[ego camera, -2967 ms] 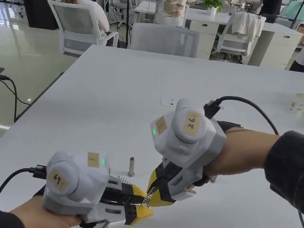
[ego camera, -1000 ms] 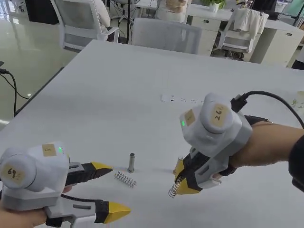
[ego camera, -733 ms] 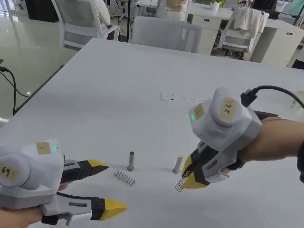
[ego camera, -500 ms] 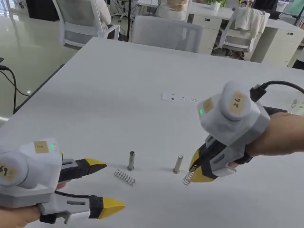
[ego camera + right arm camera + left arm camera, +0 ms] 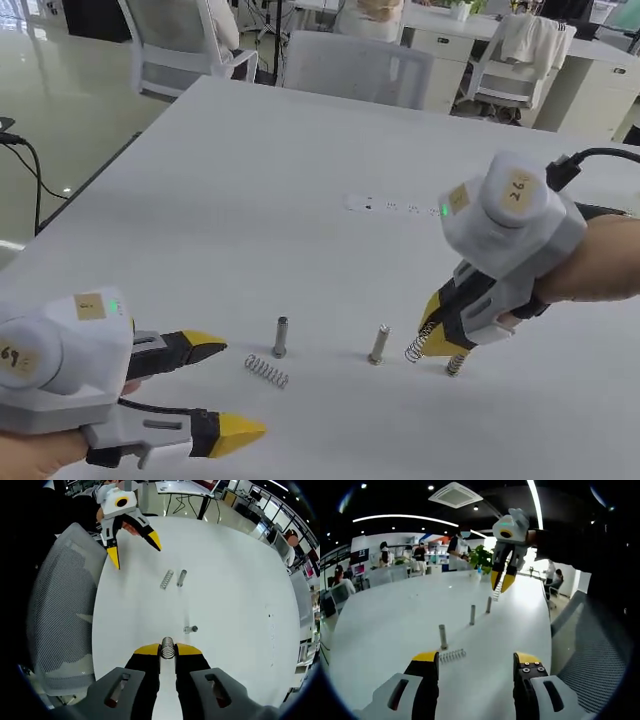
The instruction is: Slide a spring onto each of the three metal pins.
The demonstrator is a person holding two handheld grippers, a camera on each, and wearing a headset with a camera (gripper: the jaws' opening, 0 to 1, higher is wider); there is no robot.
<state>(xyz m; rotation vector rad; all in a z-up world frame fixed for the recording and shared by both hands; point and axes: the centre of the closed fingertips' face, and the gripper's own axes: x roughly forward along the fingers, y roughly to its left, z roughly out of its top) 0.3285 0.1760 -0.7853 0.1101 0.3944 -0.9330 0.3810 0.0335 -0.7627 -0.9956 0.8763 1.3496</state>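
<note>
Three short metal pins stand in a row on the white table: the left pin [image 5: 280, 335], the middle pin [image 5: 379, 343] and the right pin [image 5: 455, 363]. A loose spring [image 5: 266, 371] lies beside the left pin. My right gripper [image 5: 433, 340] is shut on a second spring [image 5: 416, 346], which hangs between the middle and right pins; in the right gripper view this spring [image 5: 168, 647] sits end-on between the jaws. My left gripper [image 5: 224, 390] is open and holds nothing, low at the left, short of the loose spring [image 5: 451, 654].
A power strip [image 5: 390, 207] is set into the table farther back. Office chairs [image 5: 355, 70] stand along the far edge. A cable [image 5: 585, 155] trails from the right gripper. The table's left edge [image 5: 60, 215] drops to the floor.
My right gripper has carried its spring to the right, from in front of the middle pin to beside the right pin. The left gripper drew back left and opened three seconds ago, then stayed.
</note>
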